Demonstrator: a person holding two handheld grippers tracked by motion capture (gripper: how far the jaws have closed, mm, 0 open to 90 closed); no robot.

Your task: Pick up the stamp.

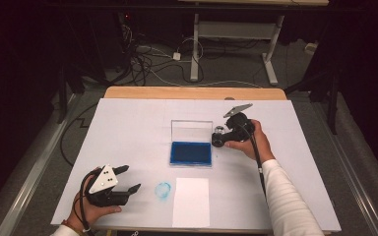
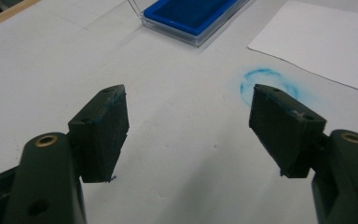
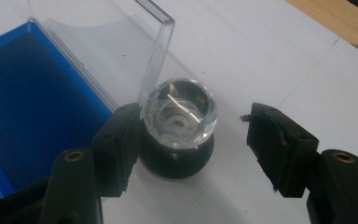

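A stamp with a faceted clear knob [image 3: 179,116] on a black base stands upright on the white sheet, just right of the open blue ink pad [image 3: 28,102] and its raised clear lid [image 3: 102,46]. My right gripper [image 3: 193,112] has its jaws around the stamp: one pad [image 3: 121,140] touches its side, the other stands apart. From above, the stamp [image 1: 220,131] sits at the right gripper [image 1: 217,136] beside the ink pad [image 1: 191,153]. My left gripper [image 1: 133,177] rests open and empty at the front left; its jaws [image 2: 189,100] face a blue ring print [image 2: 268,81].
A white paper sheet [image 1: 191,201] lies at the front centre, with the blue ring print [image 1: 163,191] to its left on the table cover [image 1: 128,128]. The wooden table edge [image 1: 192,92] runs along the back. Cables and a desk frame lie on the floor beyond.
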